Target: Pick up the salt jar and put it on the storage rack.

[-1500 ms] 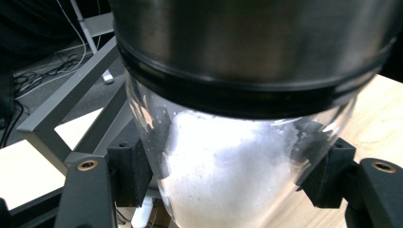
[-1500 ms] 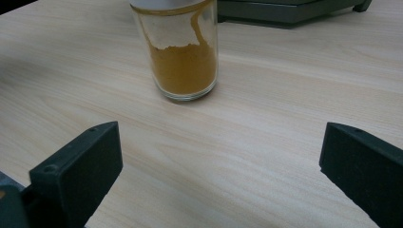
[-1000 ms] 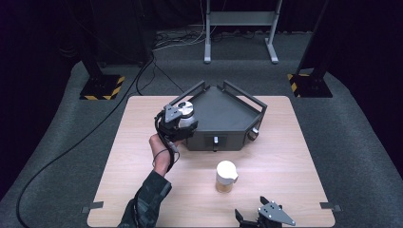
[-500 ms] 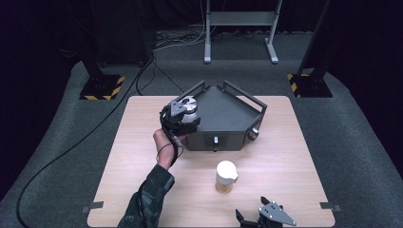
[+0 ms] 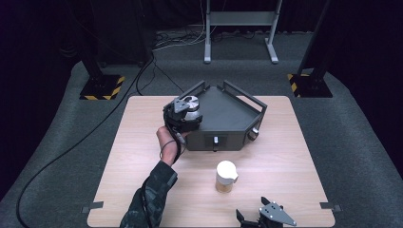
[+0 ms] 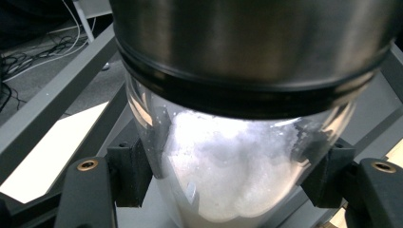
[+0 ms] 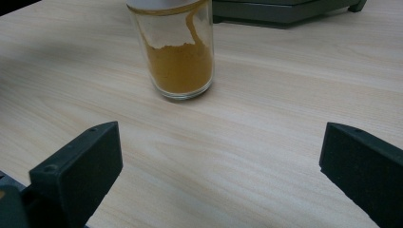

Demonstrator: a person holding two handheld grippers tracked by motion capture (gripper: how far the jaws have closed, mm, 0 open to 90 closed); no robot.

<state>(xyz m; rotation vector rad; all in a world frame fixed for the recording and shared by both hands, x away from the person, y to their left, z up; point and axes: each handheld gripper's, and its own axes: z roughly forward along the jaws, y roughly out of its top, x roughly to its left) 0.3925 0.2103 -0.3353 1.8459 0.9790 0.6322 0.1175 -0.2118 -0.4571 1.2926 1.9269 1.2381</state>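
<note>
My left gripper (image 5: 183,114) is shut on a glass jar (image 6: 233,175) of white powder with a steel lid (image 5: 191,102), its pads pressing the glass from both sides. It holds the jar over the left corner of the dark grey tray (image 5: 228,111). A second glass jar (image 5: 226,176) with orange powder and a white lid stands on the wooden table (image 5: 142,142) in front of the tray. That orange jar (image 7: 177,52) stands ahead of my right gripper (image 7: 218,166), which rests open near the table's front edge (image 5: 268,216), nothing between its jaws.
The tray has raised rails and small knobs (image 5: 216,140) on its front wall. Black stands with striped feet (image 5: 102,88) and a metal frame (image 5: 237,28) stand on the floor beyond the table. A cable (image 5: 71,147) trails off to the left.
My left gripper has carried the white-powder jar a little to the right, further over the tray's left corner. The right gripper and the orange jar have not moved.
</note>
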